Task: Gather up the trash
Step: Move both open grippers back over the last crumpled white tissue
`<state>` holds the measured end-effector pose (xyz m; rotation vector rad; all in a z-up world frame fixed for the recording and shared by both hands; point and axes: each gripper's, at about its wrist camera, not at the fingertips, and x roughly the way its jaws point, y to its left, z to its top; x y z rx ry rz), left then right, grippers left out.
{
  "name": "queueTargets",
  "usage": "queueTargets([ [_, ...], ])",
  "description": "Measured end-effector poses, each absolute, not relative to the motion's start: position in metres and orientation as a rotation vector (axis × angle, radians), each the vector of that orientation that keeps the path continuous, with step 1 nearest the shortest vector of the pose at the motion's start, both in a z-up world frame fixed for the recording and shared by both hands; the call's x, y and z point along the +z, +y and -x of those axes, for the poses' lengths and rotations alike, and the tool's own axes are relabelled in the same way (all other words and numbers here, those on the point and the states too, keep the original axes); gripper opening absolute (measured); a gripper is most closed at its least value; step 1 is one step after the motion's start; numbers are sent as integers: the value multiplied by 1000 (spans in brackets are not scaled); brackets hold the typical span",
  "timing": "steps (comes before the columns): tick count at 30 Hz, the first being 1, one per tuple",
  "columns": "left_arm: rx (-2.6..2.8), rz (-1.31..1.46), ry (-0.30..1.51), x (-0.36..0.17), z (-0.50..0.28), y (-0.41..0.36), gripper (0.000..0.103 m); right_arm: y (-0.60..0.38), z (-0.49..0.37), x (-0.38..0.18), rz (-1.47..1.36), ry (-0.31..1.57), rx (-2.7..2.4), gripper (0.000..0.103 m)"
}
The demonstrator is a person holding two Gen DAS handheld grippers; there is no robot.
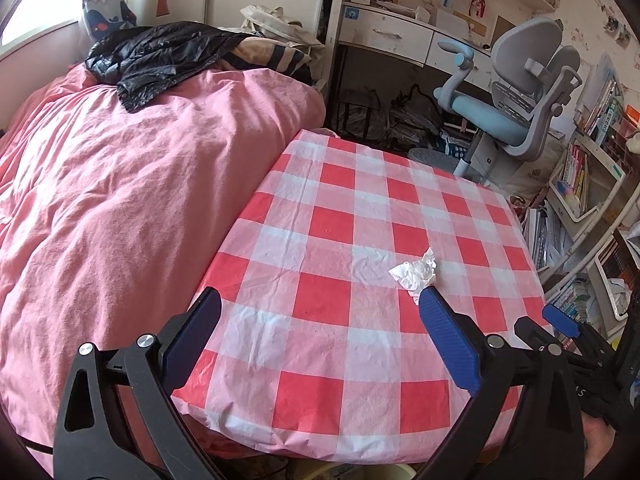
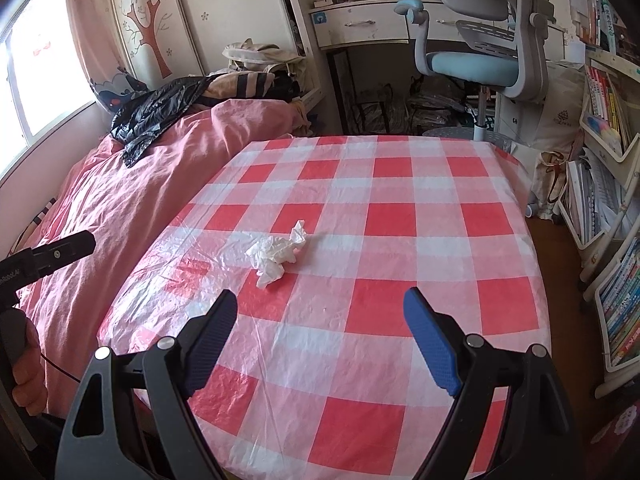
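Note:
A crumpled white tissue (image 1: 415, 271) lies on the red-and-white checked tablecloth (image 1: 332, 216). In the right wrist view the tissue (image 2: 278, 253) sits left of centre on the cloth (image 2: 400, 240). My left gripper (image 1: 320, 300) is open and empty above the table's near edge, its right fingertip just below the tissue. My right gripper (image 2: 320, 304) is open and empty, a short way in front of the tissue. The right gripper's fingers (image 1: 560, 318) show at the right of the left wrist view.
A bed with a pink duvet (image 1: 120, 184) lies along the table's left side, a black jacket (image 1: 160, 56) on it. A grey-blue desk chair (image 1: 516, 96) and desk stand beyond the table. Bookshelves (image 2: 612, 240) line the right.

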<state>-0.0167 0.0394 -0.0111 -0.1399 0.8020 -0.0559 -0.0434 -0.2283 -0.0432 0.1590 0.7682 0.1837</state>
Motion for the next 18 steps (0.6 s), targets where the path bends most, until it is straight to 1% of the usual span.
queueTargets([
  [18,-56,120,820,-14,13,35,96,-225,43,-44,-138,768,188,82],
])
